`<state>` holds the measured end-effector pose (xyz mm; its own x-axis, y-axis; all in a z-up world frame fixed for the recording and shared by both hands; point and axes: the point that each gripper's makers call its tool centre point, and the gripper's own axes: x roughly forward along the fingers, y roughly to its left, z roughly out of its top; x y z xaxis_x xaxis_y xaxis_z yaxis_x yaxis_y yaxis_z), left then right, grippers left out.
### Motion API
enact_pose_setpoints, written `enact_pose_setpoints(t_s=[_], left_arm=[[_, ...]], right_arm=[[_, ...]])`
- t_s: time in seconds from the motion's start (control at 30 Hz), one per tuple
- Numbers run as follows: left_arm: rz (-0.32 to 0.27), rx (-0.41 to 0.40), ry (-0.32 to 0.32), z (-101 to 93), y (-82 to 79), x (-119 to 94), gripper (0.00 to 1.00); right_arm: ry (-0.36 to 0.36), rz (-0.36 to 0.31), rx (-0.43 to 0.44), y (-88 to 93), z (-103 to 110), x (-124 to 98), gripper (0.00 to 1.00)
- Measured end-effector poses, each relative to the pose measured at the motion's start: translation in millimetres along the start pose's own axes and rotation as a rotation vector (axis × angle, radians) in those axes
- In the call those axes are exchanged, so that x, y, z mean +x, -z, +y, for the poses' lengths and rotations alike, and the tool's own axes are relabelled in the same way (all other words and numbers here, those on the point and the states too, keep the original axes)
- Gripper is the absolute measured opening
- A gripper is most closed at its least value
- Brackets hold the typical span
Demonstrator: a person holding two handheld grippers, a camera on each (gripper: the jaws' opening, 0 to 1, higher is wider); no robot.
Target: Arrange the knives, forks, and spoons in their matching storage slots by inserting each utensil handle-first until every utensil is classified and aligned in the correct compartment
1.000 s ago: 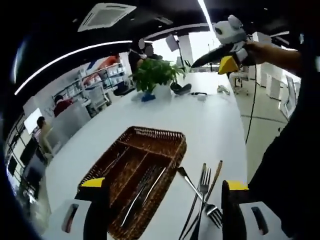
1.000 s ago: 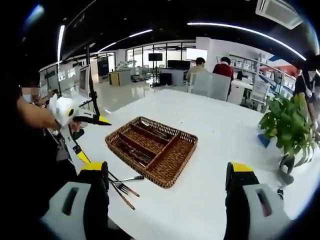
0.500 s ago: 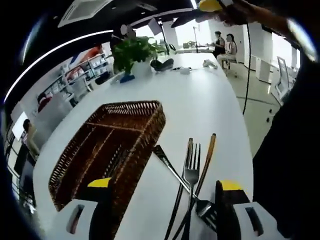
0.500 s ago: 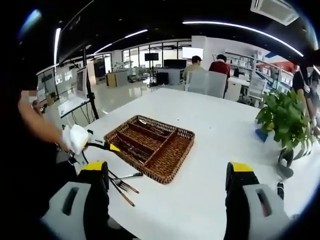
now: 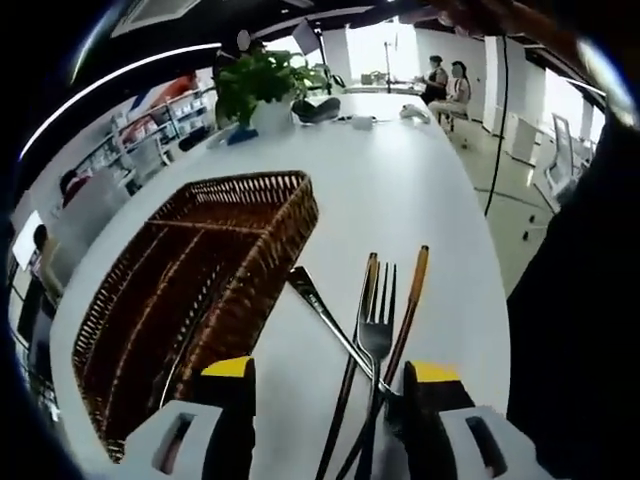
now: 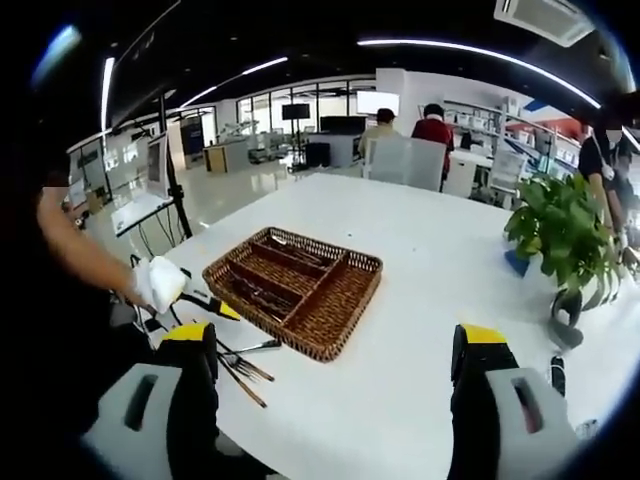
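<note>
In the left gripper view, the left gripper [image 5: 330,400] hangs low over the white counter [image 5: 400,190] with its fingers [image 5: 232,400] spread wide, gripping nothing. Between them, at 6 o'clock, lies a crossed bundle of utensils: a fork [image 5: 377,325], a spoon [image 5: 315,300] and two brown-handled pieces [image 5: 412,290]. The wicker tray [image 5: 200,270] sits just beside them at 9 o'clock, with some cutlery already in its slots.

In the right gripper view, the right gripper [image 6: 335,385] is well back from the tray [image 6: 295,290], fingers [image 6: 480,370] wide apart and empty. A potted plant [image 6: 565,235] stands at 3 o'clock.
</note>
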<state>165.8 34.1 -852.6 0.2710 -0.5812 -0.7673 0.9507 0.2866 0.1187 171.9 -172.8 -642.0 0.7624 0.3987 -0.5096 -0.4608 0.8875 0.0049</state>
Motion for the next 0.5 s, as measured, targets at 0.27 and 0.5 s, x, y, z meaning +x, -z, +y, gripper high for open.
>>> enact_pose_setpoints(t_s=[0.27, 0.5], left_arm=[[0.015, -0.010, 0.052, -9.3, 3.0, 2, 0.35], [0.032, -0.029, 0.096, -19.3, 4.7, 3, 0.16]], right_arm=[[0.000, 0.002, 0.000, 0.3, 1, 1, 0.99], [0.001, 0.003, 0.003, 1.3, 0, 0, 0.99]])
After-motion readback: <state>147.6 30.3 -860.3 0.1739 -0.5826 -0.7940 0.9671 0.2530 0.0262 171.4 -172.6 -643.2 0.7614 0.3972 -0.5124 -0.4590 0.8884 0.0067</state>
